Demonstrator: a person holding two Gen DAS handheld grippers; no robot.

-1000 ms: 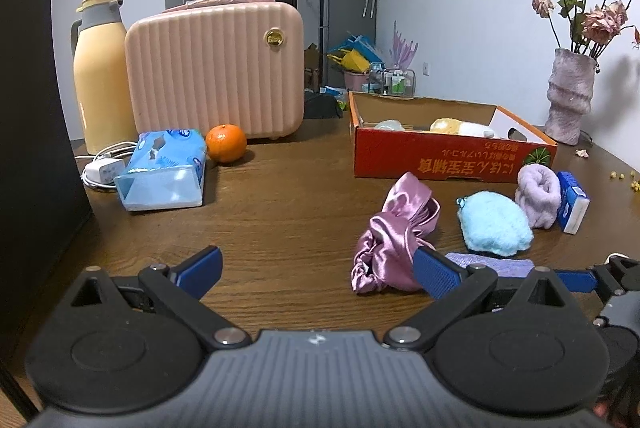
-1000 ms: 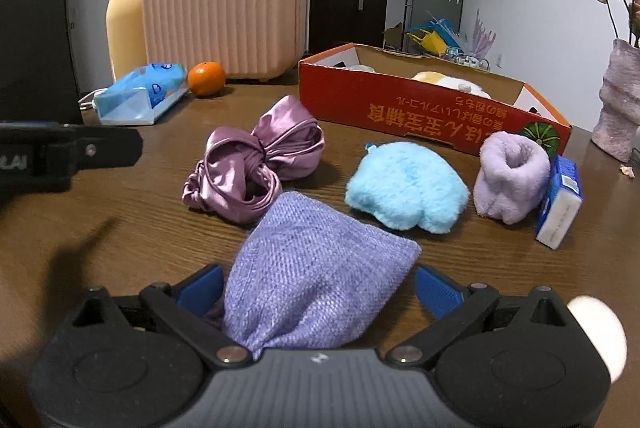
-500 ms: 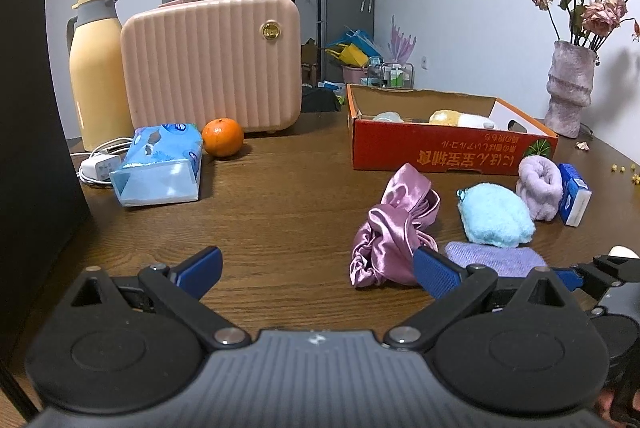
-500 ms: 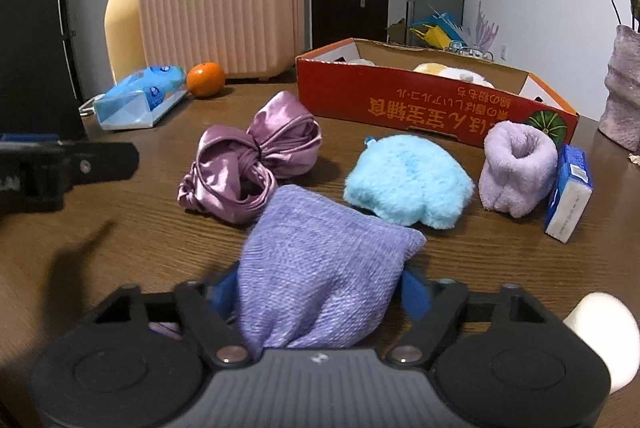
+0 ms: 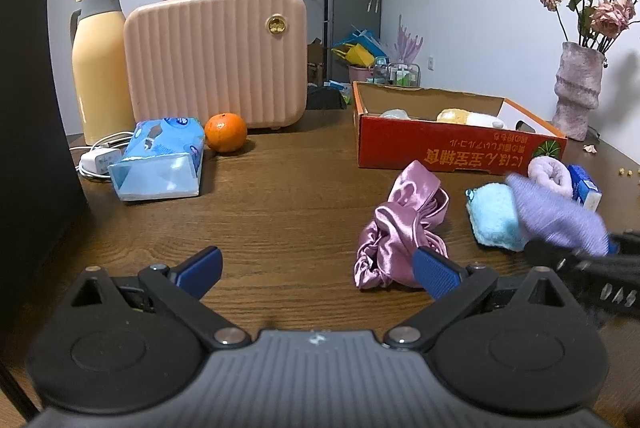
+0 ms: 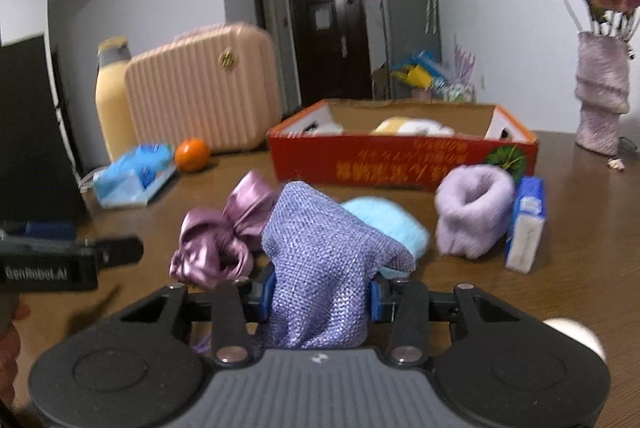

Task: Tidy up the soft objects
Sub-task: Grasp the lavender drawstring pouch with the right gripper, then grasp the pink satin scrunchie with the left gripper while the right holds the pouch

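Holding soft items – perhaps three – red box (image 5: pixel 448 148)

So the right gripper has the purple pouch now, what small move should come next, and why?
Probably carry the purple pouch over the red box: the right gripper is shut on it, and other soft items already lie inside.
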